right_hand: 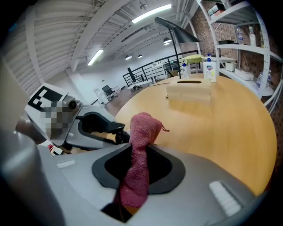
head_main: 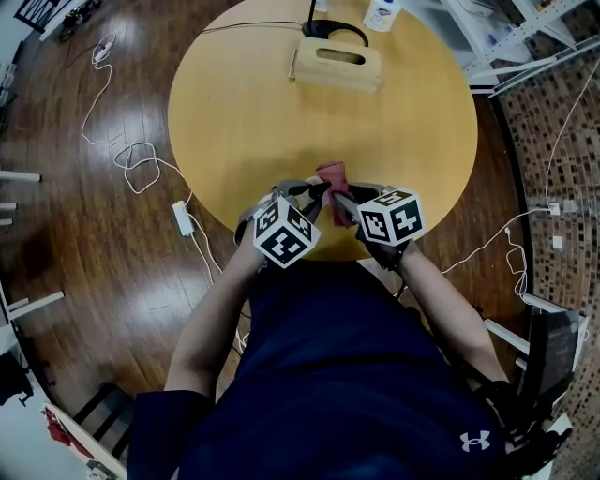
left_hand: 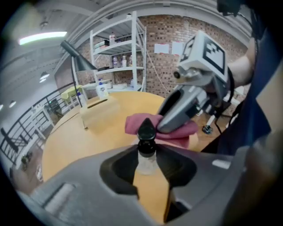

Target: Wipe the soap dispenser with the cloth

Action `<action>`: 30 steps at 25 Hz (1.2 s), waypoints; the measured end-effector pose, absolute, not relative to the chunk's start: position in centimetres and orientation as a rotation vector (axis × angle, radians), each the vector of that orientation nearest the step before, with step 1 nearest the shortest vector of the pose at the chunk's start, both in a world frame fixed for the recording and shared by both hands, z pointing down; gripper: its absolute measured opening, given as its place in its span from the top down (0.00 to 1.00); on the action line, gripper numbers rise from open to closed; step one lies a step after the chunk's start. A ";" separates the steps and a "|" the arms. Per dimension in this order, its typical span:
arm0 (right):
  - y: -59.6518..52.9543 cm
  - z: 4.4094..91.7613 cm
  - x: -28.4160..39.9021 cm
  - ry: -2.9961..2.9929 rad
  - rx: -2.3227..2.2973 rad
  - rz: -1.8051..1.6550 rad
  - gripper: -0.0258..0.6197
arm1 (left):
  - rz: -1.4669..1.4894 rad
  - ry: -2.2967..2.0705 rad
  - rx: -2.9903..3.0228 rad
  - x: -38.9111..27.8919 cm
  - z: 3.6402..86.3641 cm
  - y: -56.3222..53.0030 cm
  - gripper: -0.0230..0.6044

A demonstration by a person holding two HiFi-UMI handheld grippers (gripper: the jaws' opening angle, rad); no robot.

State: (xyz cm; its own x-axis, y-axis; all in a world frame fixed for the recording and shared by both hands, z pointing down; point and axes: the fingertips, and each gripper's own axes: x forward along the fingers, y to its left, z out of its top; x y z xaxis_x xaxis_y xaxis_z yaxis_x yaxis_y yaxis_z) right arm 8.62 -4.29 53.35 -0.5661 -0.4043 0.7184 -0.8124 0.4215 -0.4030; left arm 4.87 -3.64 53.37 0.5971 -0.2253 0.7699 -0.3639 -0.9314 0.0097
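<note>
The soap dispenser [left_hand: 146,145] is a small clear bottle with a black pointed cap. My left gripper [left_hand: 147,161] is shut on it just below the cap and holds it upright over the table's near edge. A dark pink cloth [right_hand: 140,145] stands bunched between the jaws of my right gripper [right_hand: 139,167], which is shut on it. In the left gripper view the cloth [left_hand: 141,122] lies just behind the cap, touching or nearly touching it. In the head view both grippers, left [head_main: 314,194] and right [head_main: 339,201], meet under the cloth [head_main: 332,174].
The round wooden table [head_main: 244,103] carries a wooden box with a slot [head_main: 336,64] at its far side, a black lamp base [head_main: 333,28] and a white bottle [head_main: 382,13] behind it. White cables [head_main: 131,159] trail over the dark floor at left. Shelves [left_hand: 119,48] stand against a brick wall.
</note>
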 end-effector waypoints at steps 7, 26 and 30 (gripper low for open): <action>-5.8 53.6 7.0 -2.215 0.930 1.003 0.81 | 1.396 -0.196 2.804 4.1 53.3 -3.4 0.75; -2.9 53.8 6.8 -2.197 0.853 0.986 0.81 | 1.367 -0.173 2.778 4.8 53.4 -2.9 0.75; -1.7 53.5 7.6 -2.191 0.860 1.021 0.81 | 1.324 -0.185 2.786 4.7 53.4 -3.1 0.76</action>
State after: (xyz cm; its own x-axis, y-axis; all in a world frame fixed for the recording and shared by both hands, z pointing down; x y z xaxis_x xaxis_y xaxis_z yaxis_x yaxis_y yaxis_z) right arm 7.64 -1.67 53.47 -0.6323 -0.3093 0.7103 -0.7428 0.5024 -0.4425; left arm 4.68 -3.08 53.39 0.6257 -0.0859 0.7753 -0.1298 -0.9915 -0.0051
